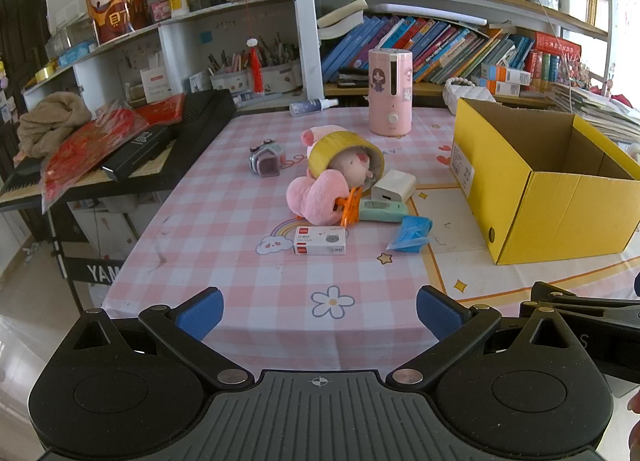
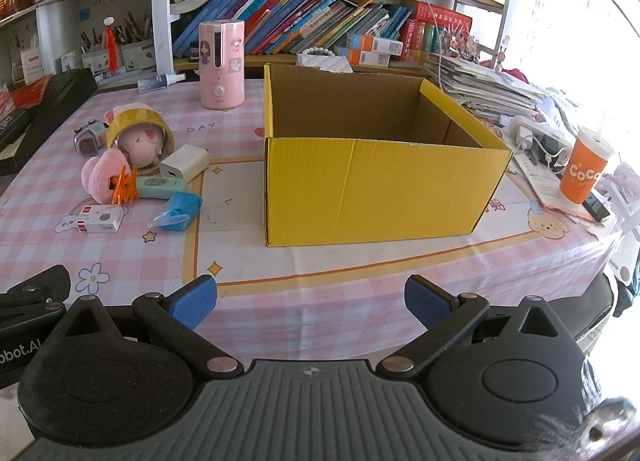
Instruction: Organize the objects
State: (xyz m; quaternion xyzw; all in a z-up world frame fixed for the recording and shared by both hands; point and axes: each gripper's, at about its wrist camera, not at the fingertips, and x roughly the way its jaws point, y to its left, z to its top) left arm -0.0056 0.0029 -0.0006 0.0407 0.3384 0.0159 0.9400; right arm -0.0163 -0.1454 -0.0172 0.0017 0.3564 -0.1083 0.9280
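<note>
At twelve o'clock from your left gripper (image 1: 320,311), spread wide and empty, lies the toy pile (image 1: 336,181); the yellow box (image 2: 380,165) faces your equally wide, empty right gripper (image 2: 311,303).

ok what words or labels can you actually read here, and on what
"CoCo" on the orange cup
"DAY" printed on the tablecloth
"YAM", cut off, on the keyboard stand
"obot.AI", cut off, on the left gripper
Book spines, small white box, yellow box's sticker: too small.
</note>
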